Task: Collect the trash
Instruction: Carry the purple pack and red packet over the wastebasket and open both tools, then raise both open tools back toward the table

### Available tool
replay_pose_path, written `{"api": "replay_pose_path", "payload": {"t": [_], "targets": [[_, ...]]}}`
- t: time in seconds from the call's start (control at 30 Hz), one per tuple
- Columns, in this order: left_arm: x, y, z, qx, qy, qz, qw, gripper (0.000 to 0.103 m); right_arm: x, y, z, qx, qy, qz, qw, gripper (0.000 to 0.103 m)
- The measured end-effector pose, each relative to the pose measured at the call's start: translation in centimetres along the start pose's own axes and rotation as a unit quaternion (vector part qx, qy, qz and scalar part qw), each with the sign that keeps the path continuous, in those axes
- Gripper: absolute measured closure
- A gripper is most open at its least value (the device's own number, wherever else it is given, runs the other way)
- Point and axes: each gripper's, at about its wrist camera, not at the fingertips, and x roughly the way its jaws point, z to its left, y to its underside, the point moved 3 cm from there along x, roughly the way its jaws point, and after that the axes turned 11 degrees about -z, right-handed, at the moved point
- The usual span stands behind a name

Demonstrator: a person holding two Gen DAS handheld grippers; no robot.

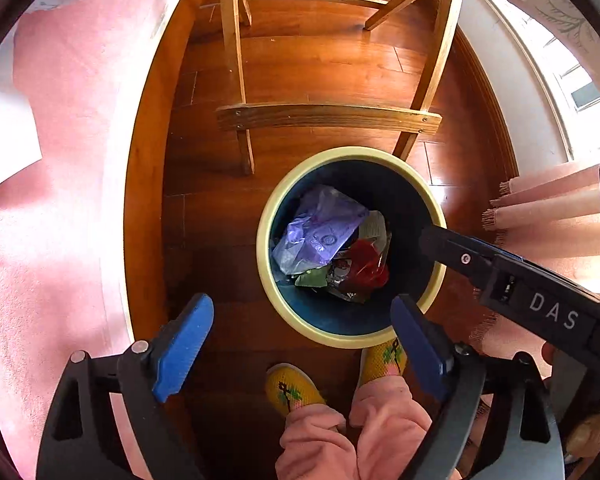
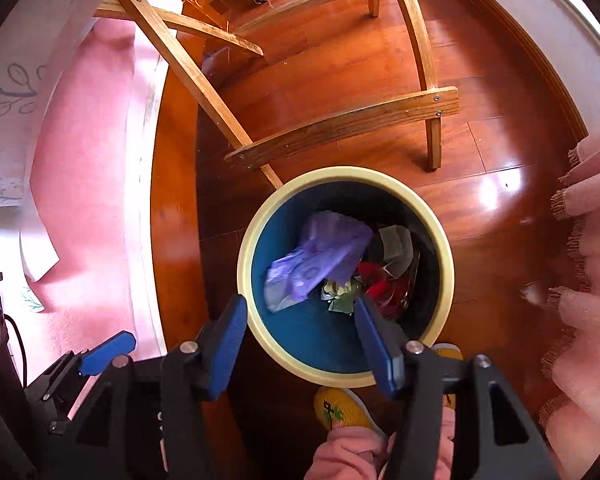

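Left wrist view: left gripper (image 1: 302,350) spread wide and empty above the floor beside the waste bin (image 1: 434,200); purple plastic bag (image 1: 320,236) and red wrapper (image 1: 366,262) lie inside.

Right wrist view: right gripper (image 2: 300,344) partly spread, empty, over the waste bin's (image 2: 256,248) near rim. Risk: the light purple plastic bag (image 2: 320,258) rides high and could spill if the bin is knocked.

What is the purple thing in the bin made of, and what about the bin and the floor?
The purple thing looks like thin plastic film, probably a bag: crinkled, slightly see-through, faintly shiny. The bin looks like smooth hard plastic, with a matte cream rim and dark blue inside; I can't be sure. The floor looks like varnished wood: plank seams, visible grain and glossy reflections.
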Motion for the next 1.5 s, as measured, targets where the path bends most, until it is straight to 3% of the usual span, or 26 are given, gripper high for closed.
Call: {"api": "replay_pose_path", "payload": {"t": [0.43,0.73,1.03,1.27,1.5], "targets": [[-6.9,-2.1,3.6,-0.054,-0.050,-0.048,0.9961,0.009,-6.5,-2.3,0.3,-0.011,0.025,-0.020,0.999,0.040],[-16.1,-4.6,3.3,-0.049,-0.044,-0.087,0.9940,0.009,-13.8,-2.6,2.7,-0.009,0.024,-0.028,0.999,0.037],[-27.8,-7.1,2.8,-0.026,-0.029,-0.143,0.9890,0.009,-23.4,-4.2,7.6,-0.039,0.013,-0.054,0.998,0.036],[-36.7,-9.6,2.9,0.030,-0.027,-0.218,0.9751,0.005,-30.9,-6.5,11.0,-0.053,0.007,-0.113,0.992,0.036],[-41.9,-12.7,4.1,0.047,-0.028,-0.284,0.9574,0.004,-35.4,-9.7,13.6,-0.068,0.011,-0.177,0.982,0.036]]}}
